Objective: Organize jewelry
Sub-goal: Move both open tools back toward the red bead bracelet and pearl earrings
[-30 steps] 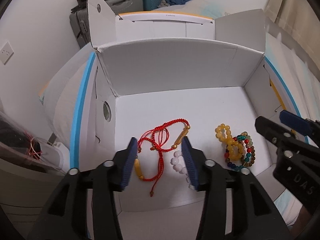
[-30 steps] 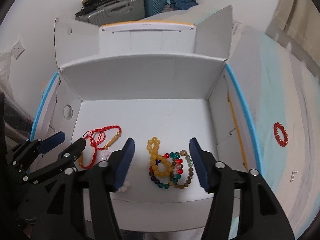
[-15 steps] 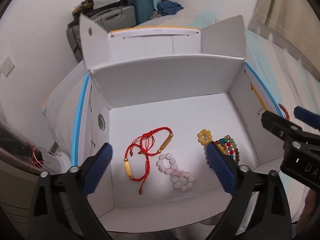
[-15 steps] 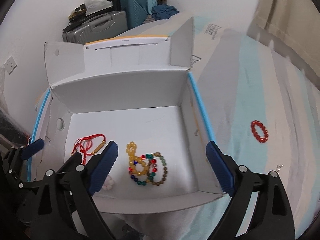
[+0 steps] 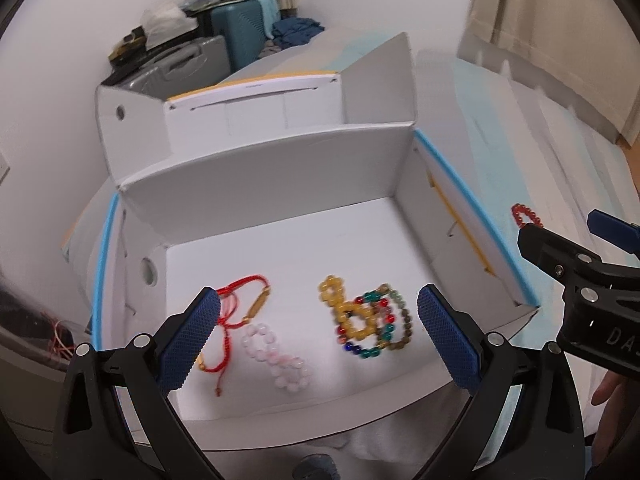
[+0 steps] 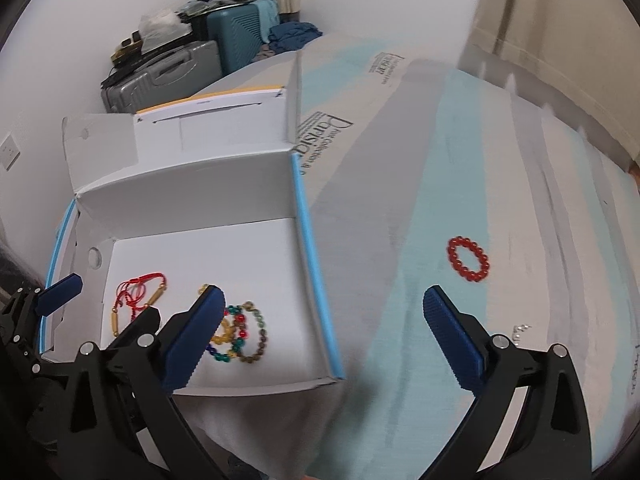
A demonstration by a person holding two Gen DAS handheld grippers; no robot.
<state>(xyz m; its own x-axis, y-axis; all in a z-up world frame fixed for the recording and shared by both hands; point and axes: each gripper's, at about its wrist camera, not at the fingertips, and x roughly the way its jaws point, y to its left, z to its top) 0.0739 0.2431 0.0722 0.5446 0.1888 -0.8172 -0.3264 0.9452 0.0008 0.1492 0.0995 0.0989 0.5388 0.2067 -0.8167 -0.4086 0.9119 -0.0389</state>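
Inside the white box [image 5: 256,184], the red cord bracelet [image 5: 236,312], the pink bead bracelet [image 5: 280,356] and the tangled yellow and multicolour bead bracelets [image 5: 368,320] are lying close together. The left tongs [image 5: 320,340] are hanging over them with jaws wide apart — dipping in carelessly risks snagging the cord or dragging neighbours. The right tongs [image 6: 324,336], also gaping and holding nothing, are pointing at the bed [image 6: 400,240], where a red bead bracelet [image 6: 468,259] is lying well outside the box; a pinch on the soft cover may catch fabric — or let beads roll free.
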